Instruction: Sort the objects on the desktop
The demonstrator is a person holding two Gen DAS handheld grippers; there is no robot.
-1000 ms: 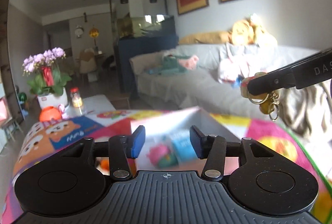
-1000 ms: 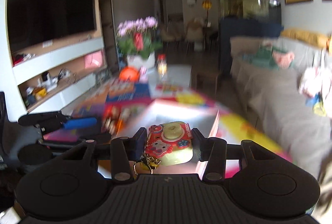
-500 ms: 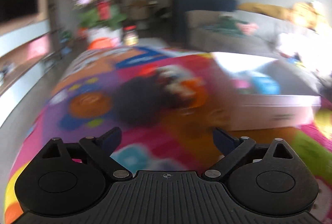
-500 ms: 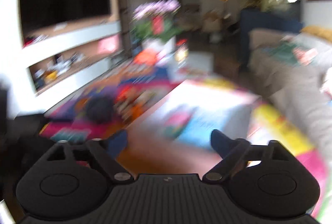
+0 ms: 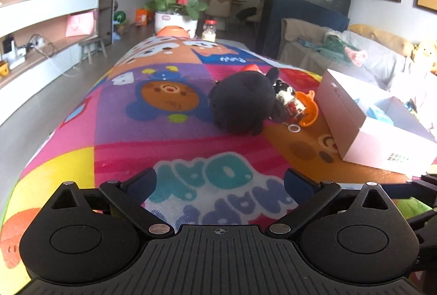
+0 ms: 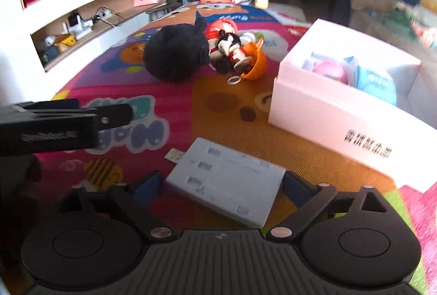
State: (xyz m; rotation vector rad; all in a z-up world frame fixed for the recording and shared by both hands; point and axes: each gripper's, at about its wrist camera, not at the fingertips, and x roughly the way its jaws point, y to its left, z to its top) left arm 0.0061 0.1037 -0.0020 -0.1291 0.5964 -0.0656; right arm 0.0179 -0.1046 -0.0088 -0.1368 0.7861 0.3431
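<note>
your surface wears a bright cartoon-print cover. a white box sits open on its right side, with a pink item and a blue item inside. a black plush lies mid-surface, pressed against a small pile: a red-and-black figurine, an orange cup-shaped piece and a little white ring just in front of it. a flat grey tray lies on the surface close to you, between the fingers of your right gripper; they stand spread wide, having just opened, with gaps either side of the tray, so nothing is gripped. your left gripper likewise has its fingers just opened wide, holding nothing, only the printed cover showing between them. it sits well short of the plush.
</note>
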